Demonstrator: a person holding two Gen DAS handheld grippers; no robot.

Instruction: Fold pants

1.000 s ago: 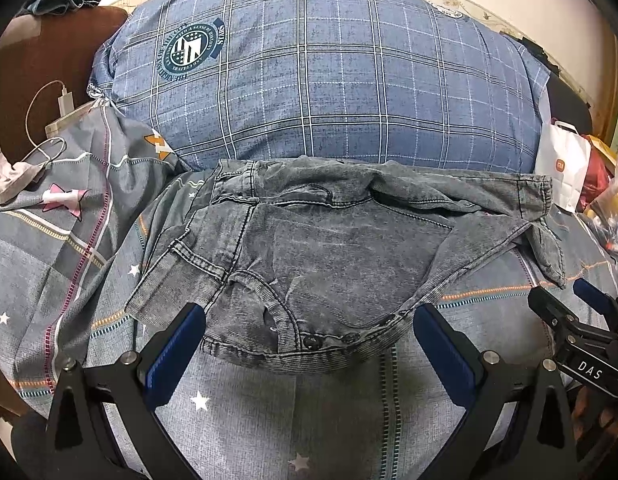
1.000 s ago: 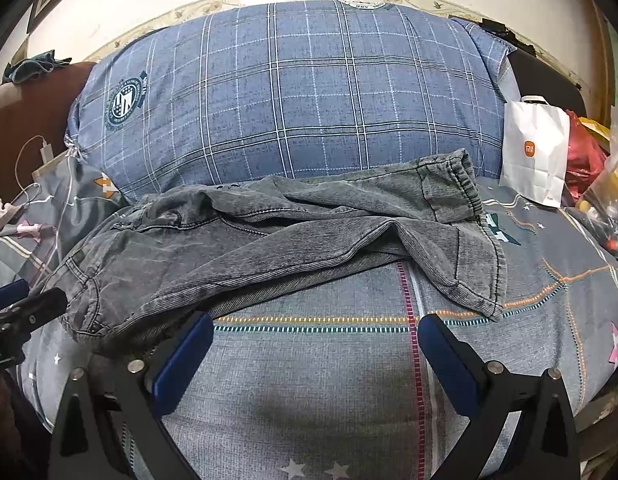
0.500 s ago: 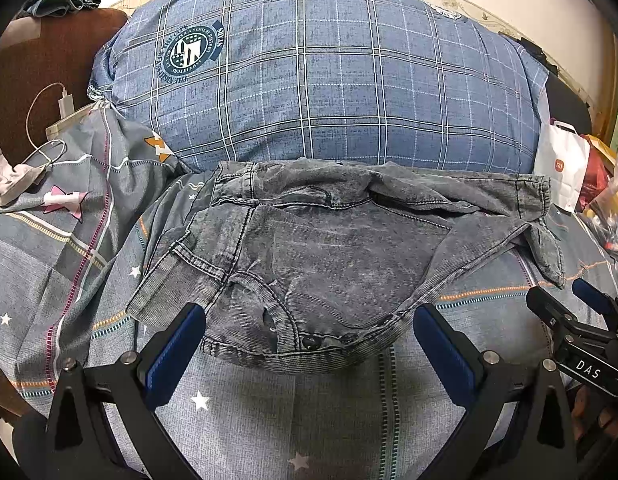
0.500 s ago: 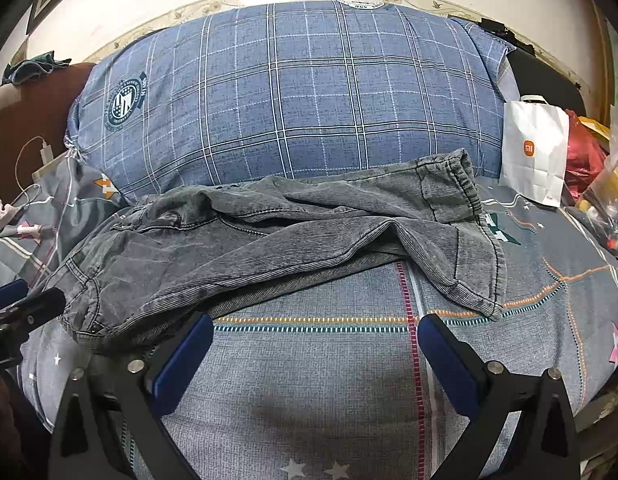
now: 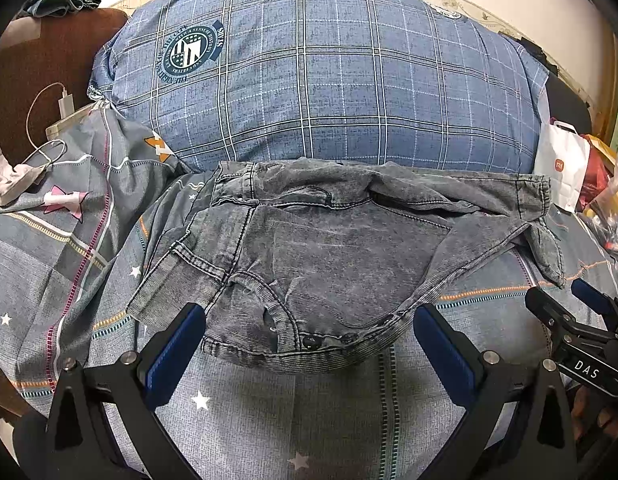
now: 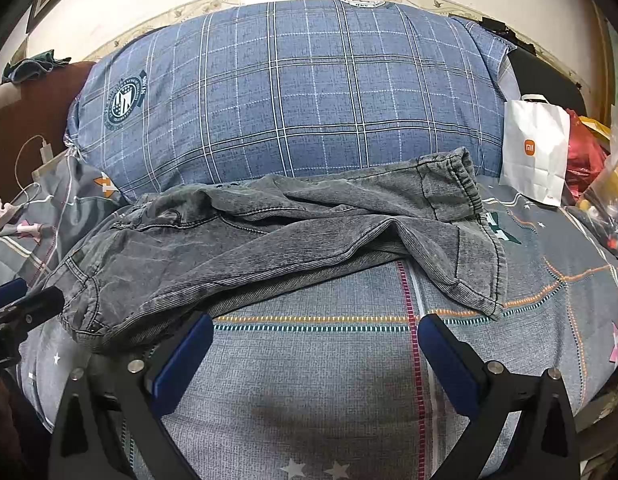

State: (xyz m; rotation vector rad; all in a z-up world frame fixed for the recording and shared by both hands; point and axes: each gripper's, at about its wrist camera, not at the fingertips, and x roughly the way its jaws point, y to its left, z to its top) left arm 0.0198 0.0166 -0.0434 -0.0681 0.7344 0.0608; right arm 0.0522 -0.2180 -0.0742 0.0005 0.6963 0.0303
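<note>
Grey denim pants [image 5: 341,248] lie crumpled on the bed, waistband with snap buttons toward me, legs bunched to the right. In the right wrist view the pants [image 6: 269,240] stretch from lower left to a leg cuff at the right. My left gripper [image 5: 309,320] is open, its blue pads either side of the waistband, just short of it. My right gripper [image 6: 315,328] is open and empty over the bedsheet, below the pants. Each gripper shows at the edge of the other's view: the right gripper [image 5: 581,312] and the left gripper [image 6: 25,300].
A big blue plaid pillow [image 5: 329,88] fills the back. A grey patterned bedsheet [image 6: 329,380] covers the bed. A white paper bag [image 6: 535,148] and cluttered items stand at the right. A charger and cable [image 5: 65,104] lie at the left by a brown headboard.
</note>
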